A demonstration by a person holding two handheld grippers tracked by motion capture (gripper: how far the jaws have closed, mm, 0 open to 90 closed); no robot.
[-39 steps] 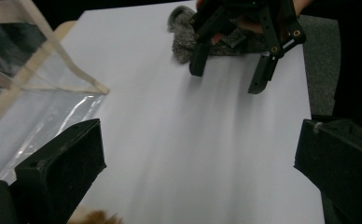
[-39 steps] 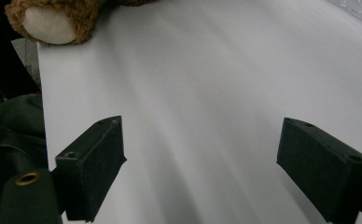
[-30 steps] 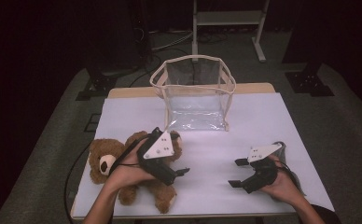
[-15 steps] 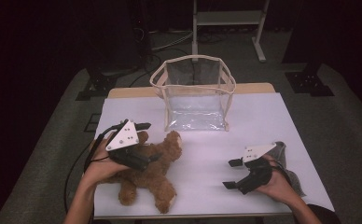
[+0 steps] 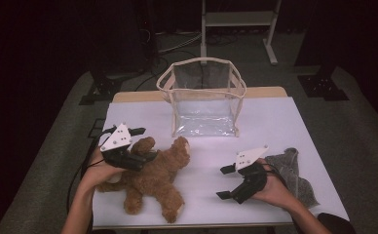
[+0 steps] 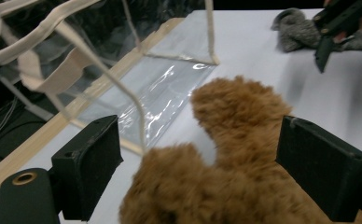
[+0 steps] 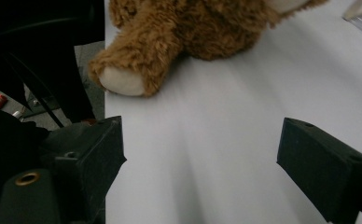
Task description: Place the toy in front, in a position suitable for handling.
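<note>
Teddy bear (image 5: 153,178) lies on the white bench (image 5: 284,126), its fuzzy body between the left tongs (image 5: 141,144). Those jaws have just been closing, but one jaw has a gap beside it. Right tongs (image 5: 226,181) hang released beside the bear, a grey cloth (image 5: 294,173) behind them.

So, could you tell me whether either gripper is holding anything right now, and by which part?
Nothing is gripped yet. The left gripper straddles the teddy bear with its fingers apart from the fur; they have just been closing. The right gripper is open over bare table.
</note>
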